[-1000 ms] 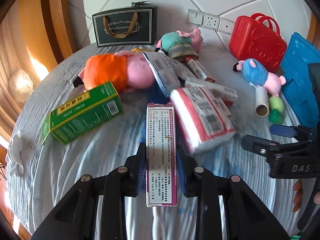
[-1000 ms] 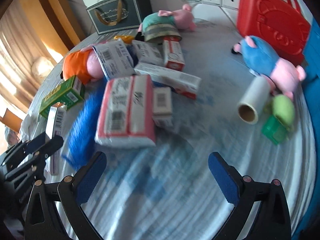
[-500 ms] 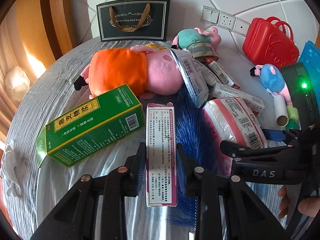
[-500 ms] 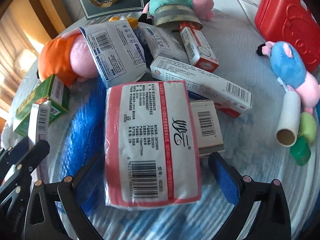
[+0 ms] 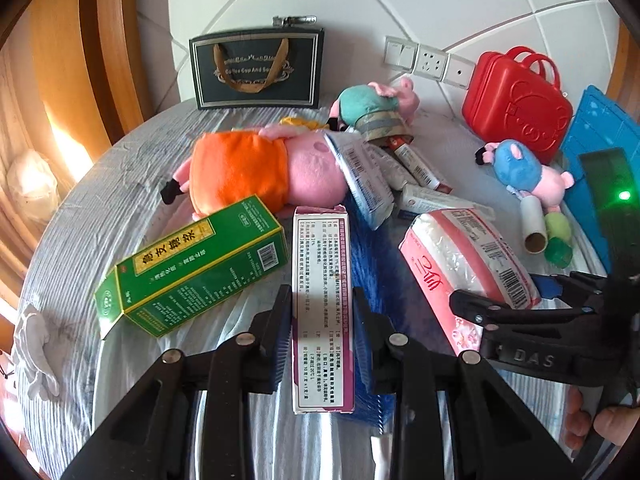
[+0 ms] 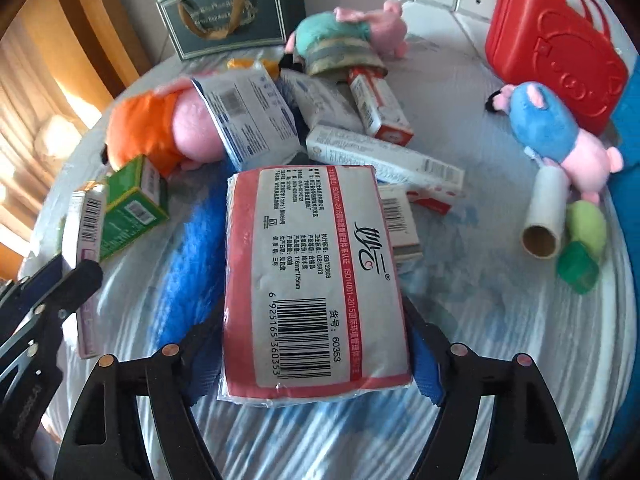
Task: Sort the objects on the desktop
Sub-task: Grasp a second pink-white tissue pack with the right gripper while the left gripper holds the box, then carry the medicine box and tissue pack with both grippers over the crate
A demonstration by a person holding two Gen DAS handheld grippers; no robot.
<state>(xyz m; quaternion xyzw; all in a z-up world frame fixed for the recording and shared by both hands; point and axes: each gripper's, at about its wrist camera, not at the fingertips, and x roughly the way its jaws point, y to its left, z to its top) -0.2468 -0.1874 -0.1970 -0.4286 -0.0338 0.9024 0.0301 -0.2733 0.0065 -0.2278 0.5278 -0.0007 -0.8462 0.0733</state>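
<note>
On round table (image 5: 100,208), three pig plushes; left fingers (image 5: 320,320) clamped on one purple-edged box (image 5: 322,304), right fingers (image 6: 316,344) just closing around one tissue pack (image 6: 312,276).

Tissue pack (image 6: 316,276) is crinkly glossy plastic film, the green box (image 5: 192,264) and narrow white box (image 5: 322,308) are smooth printed card, the pig toy (image 5: 256,168) is fuzzy plush, red case (image 5: 516,100) shiny hard plastic, tablecloth (image 5: 100,208) ribbed matt cloth.
</note>
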